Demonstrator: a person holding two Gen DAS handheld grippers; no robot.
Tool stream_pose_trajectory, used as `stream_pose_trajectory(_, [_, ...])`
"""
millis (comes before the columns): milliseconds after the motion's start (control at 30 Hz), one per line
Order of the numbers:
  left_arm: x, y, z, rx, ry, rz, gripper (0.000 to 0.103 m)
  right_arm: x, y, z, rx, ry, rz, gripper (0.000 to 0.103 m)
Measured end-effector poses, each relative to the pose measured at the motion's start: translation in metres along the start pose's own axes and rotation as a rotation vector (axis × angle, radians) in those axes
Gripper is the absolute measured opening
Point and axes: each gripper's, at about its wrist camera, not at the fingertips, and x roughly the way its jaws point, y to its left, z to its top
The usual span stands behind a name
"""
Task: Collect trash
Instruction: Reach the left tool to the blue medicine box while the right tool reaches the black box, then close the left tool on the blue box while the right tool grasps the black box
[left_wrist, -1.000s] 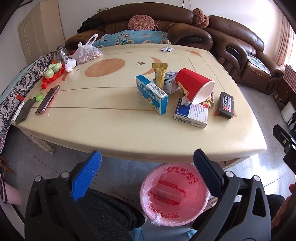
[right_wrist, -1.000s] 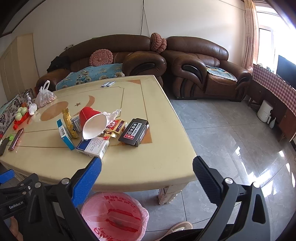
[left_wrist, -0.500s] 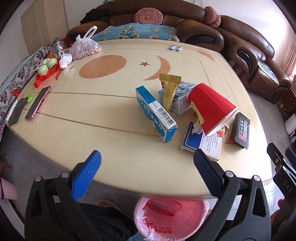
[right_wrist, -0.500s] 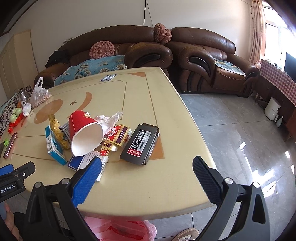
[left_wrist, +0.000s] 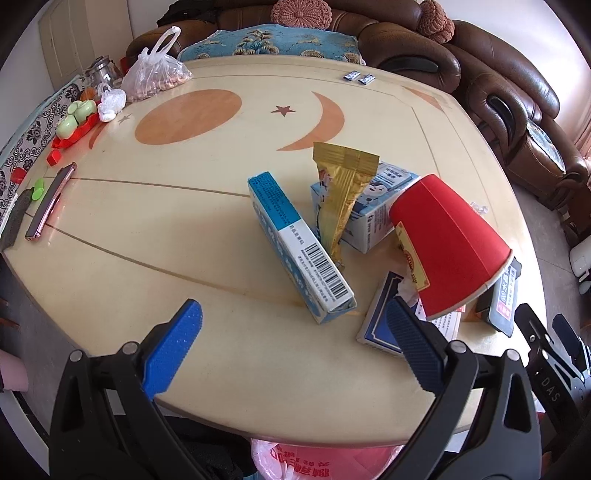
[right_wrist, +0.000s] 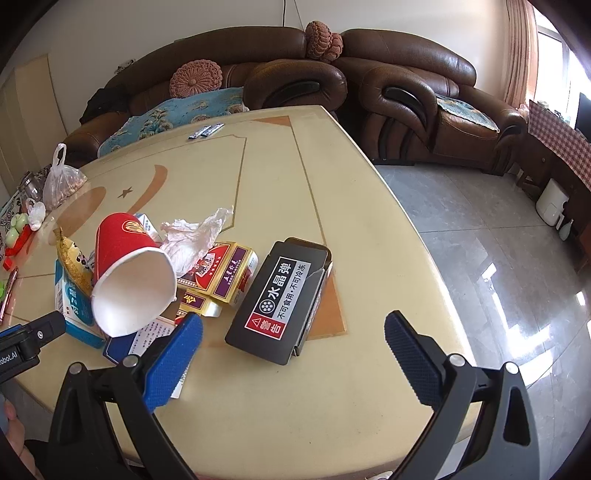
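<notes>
While the left gripper (left_wrist: 293, 332) hangs over the near edge of the cream table (left_wrist: 155, 280), its blue fingers spread wide and holding nothing, the left wrist view shows the litter bunched toward the table's right side. A blue-and-white carton (left_wrist: 299, 251) stands on its long edge just ahead of the gripper, with a gold wrapper (left_wrist: 341, 192) propped against a second pale carton (left_wrist: 373, 210) behind it. A red paper cup (left_wrist: 450, 247) lies tipped on its side, resting on a blue-backed packet (left_wrist: 380, 321). Below the near edge, the rim of a pink bin bag (left_wrist: 321, 461) peeks out. A phone (left_wrist: 50, 203) lies near the left edge.

From the right wrist view, the right gripper (right_wrist: 293, 332) is likewise spread and empty above the near edge. The cup's white mouth (right_wrist: 133, 291) faces the camera; crumpled tissue (right_wrist: 192, 236) sits behind it, beside a gold-and-purple card box (right_wrist: 225, 271). A black box (right_wrist: 282, 299) lies flat, closest to the gripper.
</notes>
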Motion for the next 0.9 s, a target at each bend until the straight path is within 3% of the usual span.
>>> stream_pose_trajectory(267, [0.026, 0.008, 0.011, -0.060, 0.040, 0.013, 0.098, 0.034, 0.003, 0.004, 0.014, 0.029, -0.007, 0.097])
stream_pose_trajectory(633, [0.048, 0.022, 0.017, -0.152, 0.082, -0.049, 0.098, 0.060, 0.010, -0.001, -0.011, 0.008, -0.054, 0.097])
stream_pose_trajectory(767, [0.056, 0.024, 0.019, -0.163, 0.106, -0.057, 0.085, 0.067, 0.006, -0.004, -0.004, 0.009, -0.056, 0.096])
stream_pose_trajectory(900, [0.064, 0.026, 0.018, -0.173, 0.128, -0.067, 0.075, 0.068, 0.006, -0.004, -0.017, 0.010, -0.044, 0.088])
